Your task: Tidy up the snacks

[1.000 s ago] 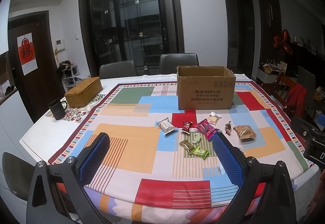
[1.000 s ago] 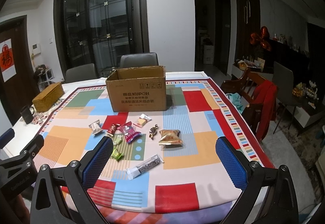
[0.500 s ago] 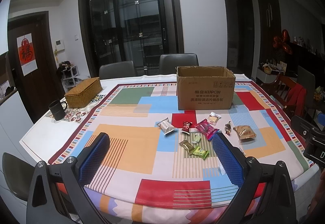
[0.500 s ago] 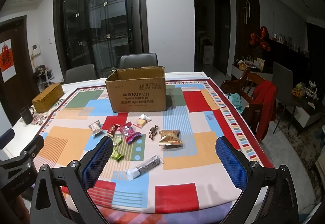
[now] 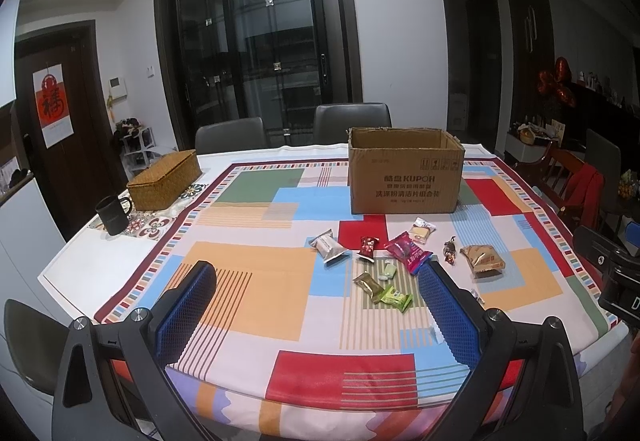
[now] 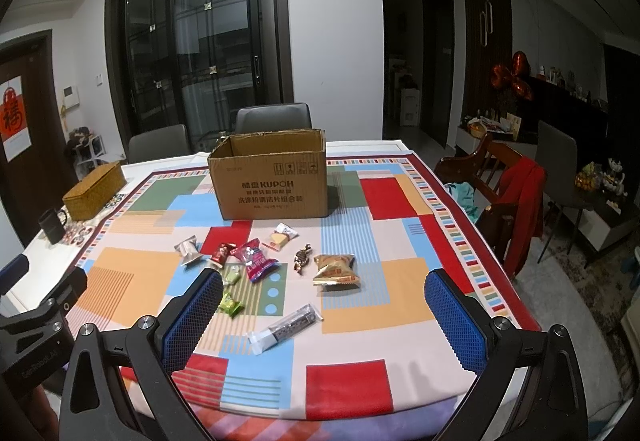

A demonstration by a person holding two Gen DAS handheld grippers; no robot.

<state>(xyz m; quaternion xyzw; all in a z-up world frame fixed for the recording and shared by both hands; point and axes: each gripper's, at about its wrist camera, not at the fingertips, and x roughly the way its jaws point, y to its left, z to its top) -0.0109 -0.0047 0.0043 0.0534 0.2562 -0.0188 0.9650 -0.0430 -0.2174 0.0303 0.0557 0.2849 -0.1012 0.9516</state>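
Several small snack packets lie loose in the middle of the patterned tablecloth: a silver packet point(image 5: 329, 248), a pink packet point(image 5: 408, 252), a tan bag point(image 5: 482, 260), green packets point(image 5: 395, 297) and a long clear-wrapped bar point(image 6: 286, 327). Behind them stands an open cardboard box point(image 5: 405, 177), also seen in the right wrist view point(image 6: 272, 183). My left gripper point(image 5: 318, 295) hovers open over the table's near edge, its blue pads wide apart and bare. My right gripper point(image 6: 324, 301) is open too, held above the near edge with the bar between and beyond its fingers.
A wicker box point(image 5: 165, 181) and a black mug point(image 5: 113, 215) sit at the table's far left. Two grey chairs point(image 5: 351, 119) stand behind the table. A wooden chair with a red garment point(image 6: 520, 197) stands off the right side.
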